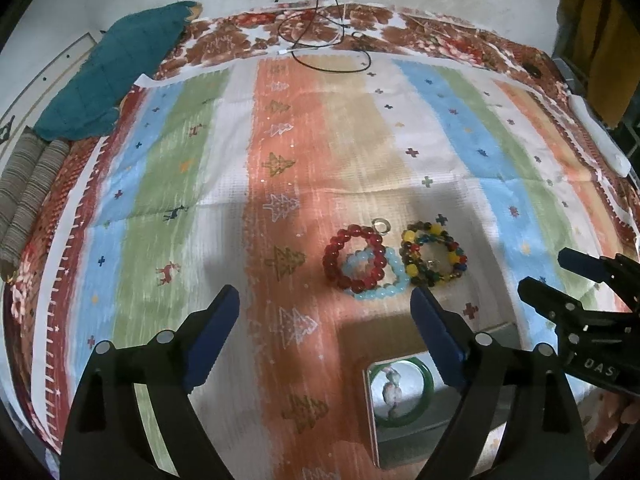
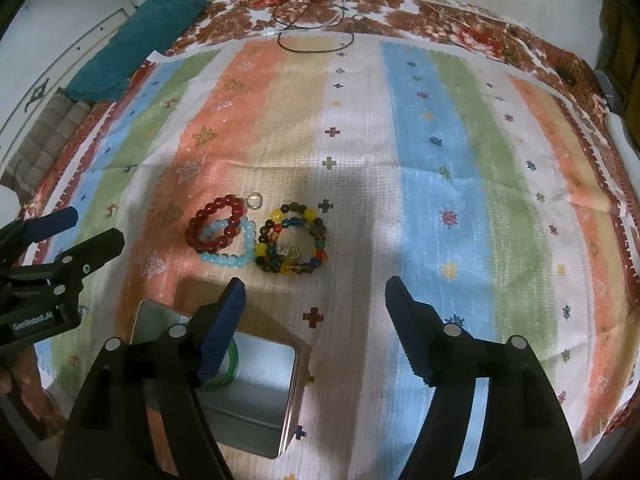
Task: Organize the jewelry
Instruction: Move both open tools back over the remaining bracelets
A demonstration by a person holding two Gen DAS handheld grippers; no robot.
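On the striped cloth lie a red bead bracelet (image 1: pixel 354 232) (image 2: pixel 218 202) overlapping a light blue bead bracelet (image 1: pixel 376 296) (image 2: pixel 224 260), a multicolour bead bracelet (image 1: pixel 454 258) (image 2: pixel 276 214) beside them, and a small clear ring (image 1: pixel 376 224) (image 2: pixel 249 200). An open metal tin (image 1: pixel 370 412) (image 2: pixel 294 392) holds a green bangle (image 1: pixel 396 424) (image 2: pixel 234 364) and a pale beaded piece. My left gripper (image 1: pixel 323 294) (image 2: pixel 95 224) stands open, empty, just short of the bracelets. My right gripper (image 2: pixel 316 284) (image 1: pixel 544 270) is open and empty too, its left finger over the tin.
A teal cloth (image 1: pixel 120 68) lies at the far left corner, with grey striped rolls (image 1: pixel 28 192) below it. Black and white cables (image 1: pixel 320 40) loop at the far edge. A white bar (image 1: pixel 600 140) rests on the right border. A person's fingers (image 1: pixel 628 412) show low right.
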